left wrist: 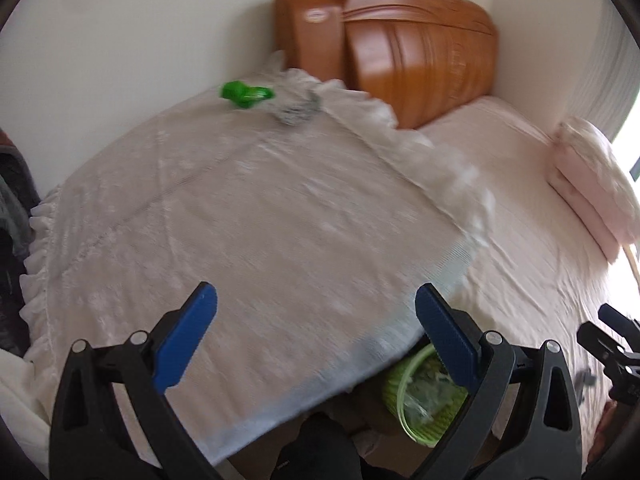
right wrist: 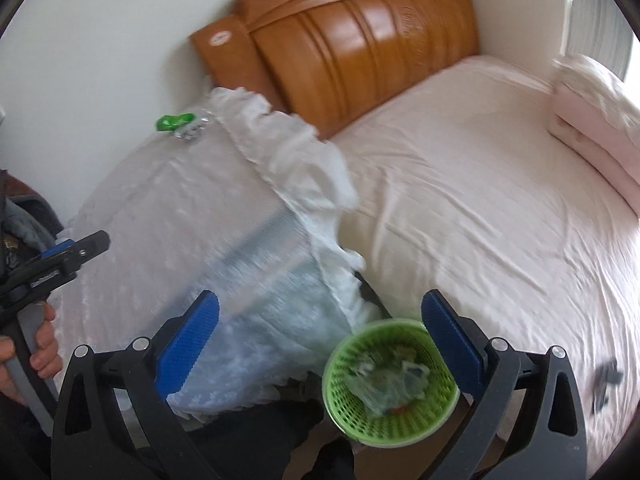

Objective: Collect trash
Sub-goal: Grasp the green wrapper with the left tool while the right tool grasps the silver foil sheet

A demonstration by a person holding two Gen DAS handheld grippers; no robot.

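So both tools are empty right now. The left tool point(left wrist: 316, 336) has its blue pads spread wide over the lace-covered bench point(left wrist: 248, 216), nothing between them. Same story for the right tool point(right wrist: 320, 340): spread wide, hanging above the green basket point(right wrist: 390, 384), which sits on the floor in the gap between bench and bed point(right wrist: 480, 208) and already has some crumpled plastic in it.

What's left to collect, as far as I can tell, is the green wrapper point(left wrist: 246, 94) and a clear crinkly wrapper point(left wrist: 298, 110) touching it, both way out at the far corner of the bench, around 11 o'clock from the left tool, near the wall and the wooden headboard point(left wrist: 416, 52). Frames are blurry, so I can't say exactly what either piece is.

The green one looks longer than wide, long axis running roughly 9 to 3 in the left view, fatter end toward 9. Which end counts as the "front", no idea.

Stuff that could go wrong:
- The lace cloth is loose and frilly, so a low pinch could snag fabric with the wrapper and drag the whole cover.
- The two bits touch, so grabbing one may flick the other off the back edge toward the wall.
- Closing along the long axis would probably just squirt it out; across looks safer.
- Thin film could slip on the trip back and miss the basket.
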